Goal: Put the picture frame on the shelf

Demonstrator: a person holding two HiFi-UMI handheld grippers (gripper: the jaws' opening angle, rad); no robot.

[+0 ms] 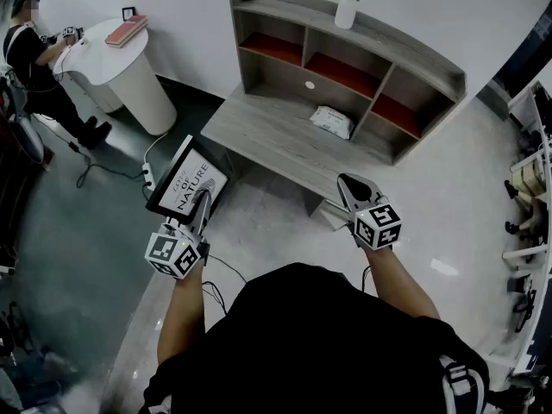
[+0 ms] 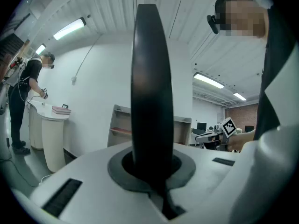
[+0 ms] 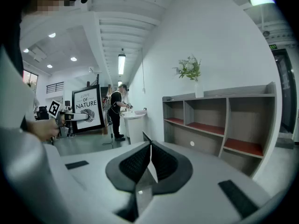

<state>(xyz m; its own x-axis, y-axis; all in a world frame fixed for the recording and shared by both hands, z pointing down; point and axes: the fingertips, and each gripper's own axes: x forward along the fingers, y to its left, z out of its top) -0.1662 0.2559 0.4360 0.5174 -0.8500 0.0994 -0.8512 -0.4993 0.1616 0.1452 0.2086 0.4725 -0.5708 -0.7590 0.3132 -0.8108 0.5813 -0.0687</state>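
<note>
A black picture frame (image 1: 185,184) with a white print reading "NATURE" is held up off the floor, left of the shelf; my left gripper (image 1: 202,198) is shut on its lower edge. In the left gripper view the frame's black edge (image 2: 152,83) stands upright between the jaws. The same frame (image 3: 87,108) shows far left in the right gripper view. My right gripper (image 1: 348,182) is shut with nothing in it and hovers before the front edge of the grey wooden shelf unit (image 1: 285,132). The shelf (image 3: 219,125) has red-floored compartments.
A white vase with a plant (image 1: 345,7) stands on the shelf's top board and a wipes packet (image 1: 332,121) lies on its lower surface. A person (image 1: 34,59) works at a round white table (image 1: 129,67) at the far left. Cables (image 1: 112,171) run over the floor.
</note>
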